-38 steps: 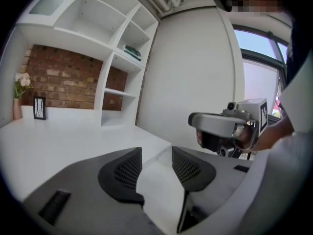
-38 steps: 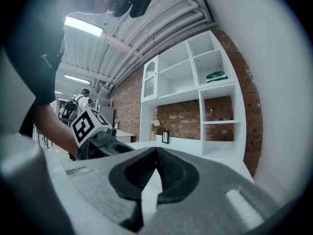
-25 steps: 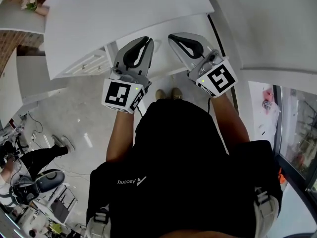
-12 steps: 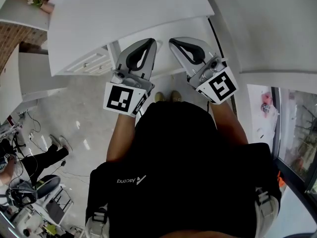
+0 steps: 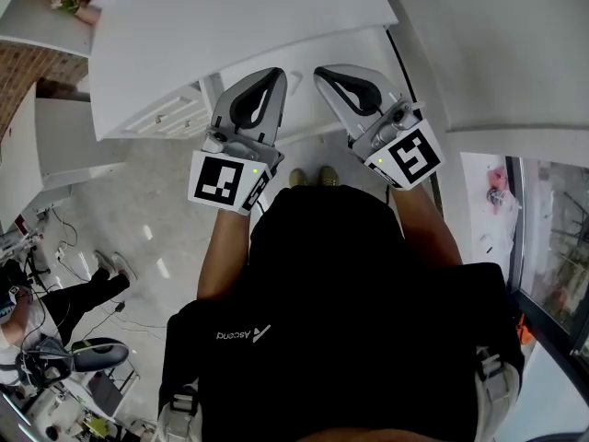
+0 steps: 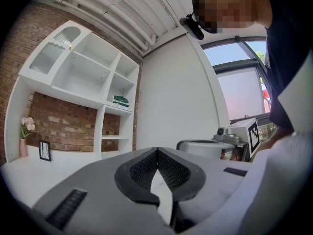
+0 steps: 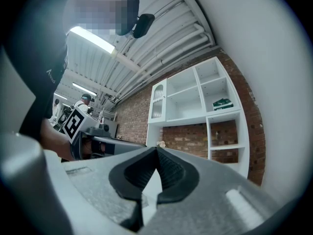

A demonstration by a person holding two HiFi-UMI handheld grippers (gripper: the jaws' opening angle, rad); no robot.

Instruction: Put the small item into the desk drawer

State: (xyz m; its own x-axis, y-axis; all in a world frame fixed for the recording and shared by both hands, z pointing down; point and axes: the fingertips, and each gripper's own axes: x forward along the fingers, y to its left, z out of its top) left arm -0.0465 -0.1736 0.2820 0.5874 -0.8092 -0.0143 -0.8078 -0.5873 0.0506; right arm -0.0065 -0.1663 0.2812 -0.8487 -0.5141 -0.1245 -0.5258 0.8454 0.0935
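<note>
In the head view my left gripper (image 5: 274, 76) and right gripper (image 5: 324, 72) are held side by side at chest height, tips pointing at the white desk (image 5: 230, 26). The left gripper (image 6: 156, 152) has its dark ribbed pads pressed together with nothing between them. The right gripper (image 7: 156, 150) is likewise shut and empty. A small drawer front with handles (image 5: 170, 113) shows under the desk's left edge. A lower white panel (image 5: 308, 58) juts out below the desk top beneath both grippers; I cannot tell whether it is a drawer. No small item shows in any view.
A white shelf unit (image 6: 88, 82) on a brick wall holds a green item (image 6: 117, 101); a flower vase (image 6: 25, 131) and a picture frame (image 6: 45, 150) stand on the desk. Another person (image 5: 37, 311) sits at lower left among equipment. A window (image 5: 552, 247) is at right.
Both grippers have shifted slightly toward the desk and the head view has drifted a little. Neither gripper has taken hold of anything.
</note>
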